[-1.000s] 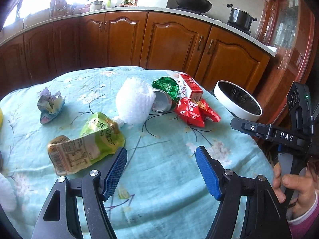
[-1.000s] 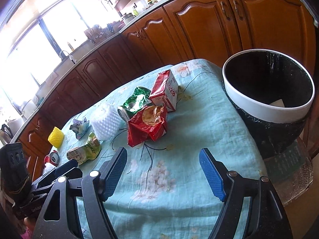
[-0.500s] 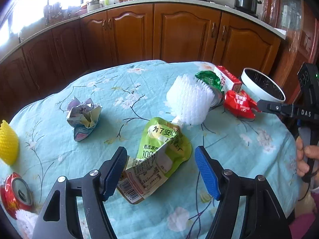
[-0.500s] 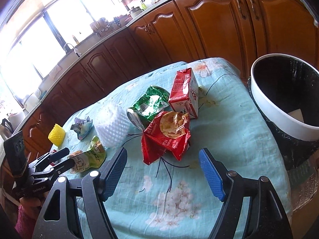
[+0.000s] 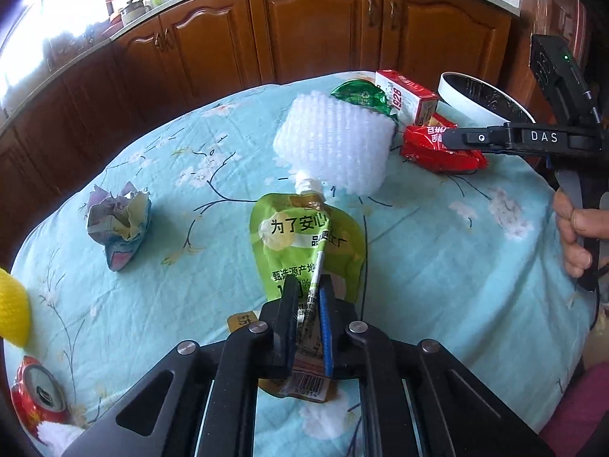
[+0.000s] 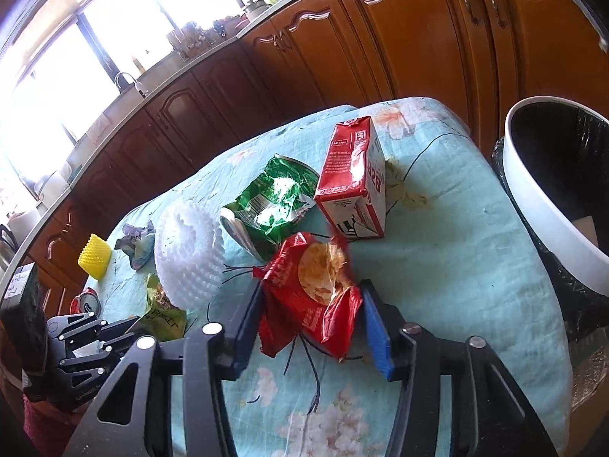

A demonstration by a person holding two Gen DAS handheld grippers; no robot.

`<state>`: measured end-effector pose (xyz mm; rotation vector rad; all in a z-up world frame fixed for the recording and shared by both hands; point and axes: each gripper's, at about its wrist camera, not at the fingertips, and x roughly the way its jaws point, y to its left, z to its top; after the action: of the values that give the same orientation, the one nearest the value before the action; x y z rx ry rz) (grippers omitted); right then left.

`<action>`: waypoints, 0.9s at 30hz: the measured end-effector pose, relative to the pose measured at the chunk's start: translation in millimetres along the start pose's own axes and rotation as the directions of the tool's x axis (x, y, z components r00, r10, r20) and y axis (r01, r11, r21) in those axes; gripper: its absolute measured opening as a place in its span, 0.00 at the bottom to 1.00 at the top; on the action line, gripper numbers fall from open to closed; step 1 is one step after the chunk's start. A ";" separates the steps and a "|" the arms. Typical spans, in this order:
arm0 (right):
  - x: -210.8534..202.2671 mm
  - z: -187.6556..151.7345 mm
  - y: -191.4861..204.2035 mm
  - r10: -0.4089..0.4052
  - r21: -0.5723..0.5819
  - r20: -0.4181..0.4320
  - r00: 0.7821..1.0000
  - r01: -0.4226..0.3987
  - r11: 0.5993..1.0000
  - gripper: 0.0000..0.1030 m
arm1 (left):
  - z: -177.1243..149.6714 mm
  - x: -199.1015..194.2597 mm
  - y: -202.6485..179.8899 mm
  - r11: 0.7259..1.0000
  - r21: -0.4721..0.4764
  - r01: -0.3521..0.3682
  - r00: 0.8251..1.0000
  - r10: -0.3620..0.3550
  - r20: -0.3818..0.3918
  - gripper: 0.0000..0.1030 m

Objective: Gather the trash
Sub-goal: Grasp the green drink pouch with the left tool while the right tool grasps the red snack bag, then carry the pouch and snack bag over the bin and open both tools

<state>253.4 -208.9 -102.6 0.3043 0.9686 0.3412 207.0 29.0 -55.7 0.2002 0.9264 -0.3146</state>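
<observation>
My left gripper (image 5: 307, 297) is shut on the lower end of a green drink pouch (image 5: 304, 243) that lies on the table with its white spout toward a white foam net (image 5: 335, 144). My right gripper (image 6: 310, 304) has its jaws partly closed around a red snack bag (image 6: 312, 289); both pads sit against the bag's sides. The pouch also shows in the right wrist view (image 6: 161, 310). The white-rimmed bin (image 6: 540, 205) with a black liner stands off the table's right edge.
On the turquoise floral tablecloth (image 5: 437, 251) lie a red carton (image 6: 354, 179), a crushed green can (image 6: 270, 202), crumpled paper (image 5: 118, 221), a yellow foam net (image 5: 11, 304) and a red can (image 5: 36, 396). Wooden cabinets stand behind.
My left gripper moved forward over the green pouch and closed on it. My right gripper moved up to the red snack bag and narrowed its jaws around it.
</observation>
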 end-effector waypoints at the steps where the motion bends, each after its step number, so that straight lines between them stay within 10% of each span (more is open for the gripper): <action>1: -2.0 -1.2 0.1 0.005 -0.002 0.001 1.000 -0.005 1.000 0.41 | -1.1 -2.3 -4.6 1.000 -0.007 0.009 1.000 -0.009 0.008 0.04; 17: -63.1 -25.3 -34.8 -0.018 0.044 0.052 0.998 0.016 0.999 0.29 | 0.4 -23.4 -60.4 0.922 -0.199 0.333 0.941 -0.311 0.134 0.02; 27: -100.5 -27.1 -65.0 -0.060 0.093 0.102 0.993 0.051 0.994 0.29 | 26.2 -9.8 -85.7 0.925 -0.150 0.350 0.932 -0.327 0.157 0.02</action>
<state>187.7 -306.6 -67.9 0.3729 0.8893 0.2290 191.1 -57.4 -35.3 -0.1458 0.8530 -0.5577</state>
